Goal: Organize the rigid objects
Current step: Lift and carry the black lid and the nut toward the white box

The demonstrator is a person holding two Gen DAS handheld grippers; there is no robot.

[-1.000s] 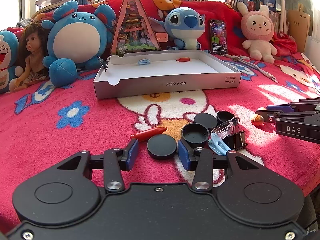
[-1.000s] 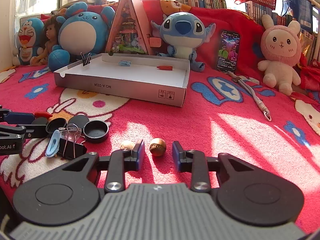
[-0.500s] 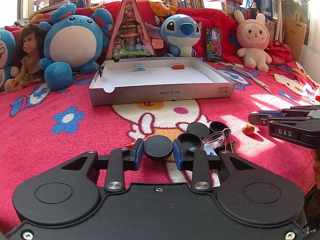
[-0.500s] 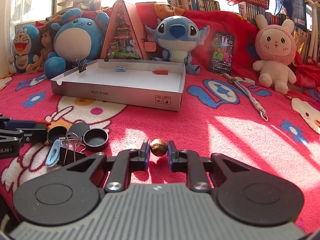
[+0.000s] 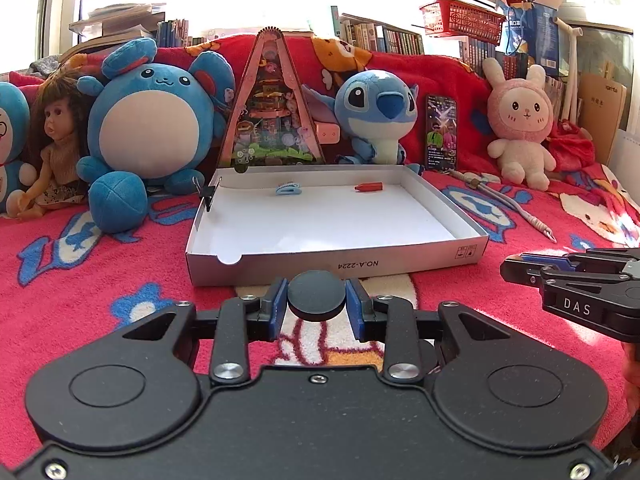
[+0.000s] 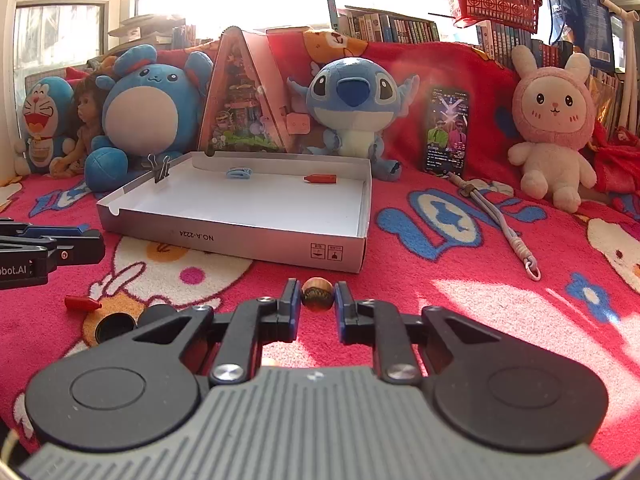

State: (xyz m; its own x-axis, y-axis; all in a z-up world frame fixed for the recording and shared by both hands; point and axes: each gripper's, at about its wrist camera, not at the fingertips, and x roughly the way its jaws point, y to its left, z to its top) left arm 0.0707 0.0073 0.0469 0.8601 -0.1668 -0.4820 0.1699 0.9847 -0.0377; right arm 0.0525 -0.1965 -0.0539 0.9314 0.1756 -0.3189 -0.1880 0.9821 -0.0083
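Both grippers have closed and lifted since the earlier frame: the left gripper (image 5: pixel 317 300), which stood spread around a black round cap (image 5: pixel 316 295) on the blanket, now pinches that cap clear of the cloth, and the right gripper (image 6: pixel 316 298) pinches a small brown ball (image 6: pixel 316 293) that lay between its open fingers a second ago.

As a judgement, the sorting is early. Ahead of both grippers sits the shallow cardboard tray (image 5: pixel 400 266), holding only a pale blue clip (image 5: pixel 287 189) and a red pointed cap (image 5: pixel 369 187) near its far wall, with a black binder clip (image 6: pixel 159 172) clamped on its left rim. Still out on the blanket (image 6: pixel 440 300), below and left of the right gripper, lie another red cap (image 6: pixel 82 303) and at least one open black cup-shaped lid (image 6: pixel 115 326); more pieces are hidden under the gripper bodies. The two held items are not yet over the tray.

The black cap is a flat matte disc, smooth and hard-looking. The ball is round with a ridged, glossy, wood-like surface. The tray is thin white card with a grey printed outer wall. The blanket is thick, fuzzy pile, likely soft enough to let small pieces sink in.
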